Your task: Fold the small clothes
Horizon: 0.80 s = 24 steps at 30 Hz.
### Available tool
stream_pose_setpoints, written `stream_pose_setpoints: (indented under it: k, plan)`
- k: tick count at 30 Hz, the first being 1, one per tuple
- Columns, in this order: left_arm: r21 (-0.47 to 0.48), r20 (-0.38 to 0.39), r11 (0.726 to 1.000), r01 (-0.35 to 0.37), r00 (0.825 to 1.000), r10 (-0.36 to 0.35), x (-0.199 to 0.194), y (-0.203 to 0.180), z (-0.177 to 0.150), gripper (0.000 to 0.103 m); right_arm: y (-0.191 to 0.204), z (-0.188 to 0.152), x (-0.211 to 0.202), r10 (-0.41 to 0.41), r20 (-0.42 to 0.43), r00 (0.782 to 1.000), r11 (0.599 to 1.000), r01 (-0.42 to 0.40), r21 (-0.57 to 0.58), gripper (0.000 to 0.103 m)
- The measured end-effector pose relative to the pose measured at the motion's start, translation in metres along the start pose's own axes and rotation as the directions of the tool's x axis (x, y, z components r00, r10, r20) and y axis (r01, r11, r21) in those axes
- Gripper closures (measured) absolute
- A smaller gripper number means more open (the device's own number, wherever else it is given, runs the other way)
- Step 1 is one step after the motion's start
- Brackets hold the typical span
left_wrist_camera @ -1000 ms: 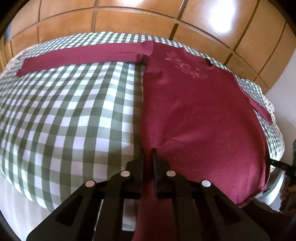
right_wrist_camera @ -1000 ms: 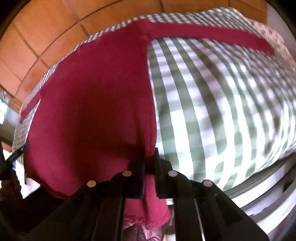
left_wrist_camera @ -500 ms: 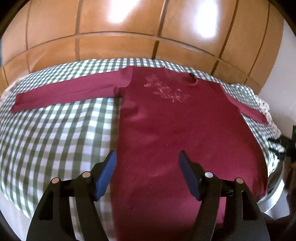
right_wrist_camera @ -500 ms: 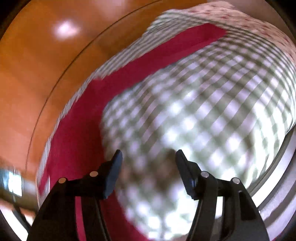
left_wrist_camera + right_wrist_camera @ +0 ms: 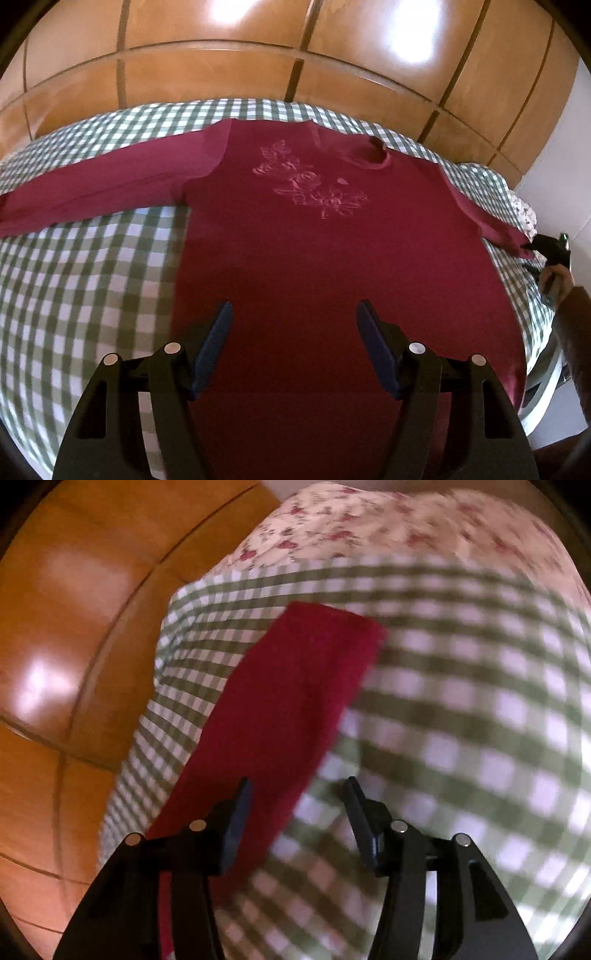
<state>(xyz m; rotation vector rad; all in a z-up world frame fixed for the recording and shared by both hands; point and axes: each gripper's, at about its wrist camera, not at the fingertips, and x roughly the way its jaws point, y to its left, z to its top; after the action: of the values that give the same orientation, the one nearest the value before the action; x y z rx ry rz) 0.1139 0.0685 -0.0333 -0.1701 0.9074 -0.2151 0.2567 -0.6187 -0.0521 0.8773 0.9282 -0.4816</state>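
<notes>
Plainly both tools are wide open and hold nothing, the left tool (image 5: 293,325) over the top (image 5: 332,258) spread flat on the bed (image 5: 92,277), the right tool (image 5: 297,805) above its sleeve (image 5: 288,701); pinching bedcover with the sleeve could drag everything askew.

Both hand-held grippers (image 5: 293,325) (image 5: 295,797) now off hem, apart
</notes>
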Motion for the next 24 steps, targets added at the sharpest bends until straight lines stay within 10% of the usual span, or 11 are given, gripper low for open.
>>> stream_pose_setpoints:
  k: [6,20,22,24]
  plan:
    - [-0.001,-0.008,1.0,0.005,1.0,-0.005,0.01,-0.002,0.006,0.025,0.073,-0.024,-0.034,0.101,0.033,0.994,0.961,-0.089,-0.263,0.096]
    - [-0.091,-0.008,0.993,0.073,0.997,-0.074,0.011,0.015,0.02,0.025,0.308,-0.24,-0.061,0.36,-0.261,0.896,0.592,-0.435,-0.678,0.096]
    - [-0.096,-0.015,0.992,0.083,0.996,-0.085,0.012,0.017,0.023,0.025,0.327,-0.274,-0.056,0.362,-0.315,0.877,0.547,-0.474,-0.69,0.092]
    - [-0.121,-0.032,0.988,0.097,0.994,-0.102,0.015,0.021,0.026,0.025,0.335,-0.293,-0.055,0.379,-0.35,0.857,0.519,-0.51,-0.686,0.055]
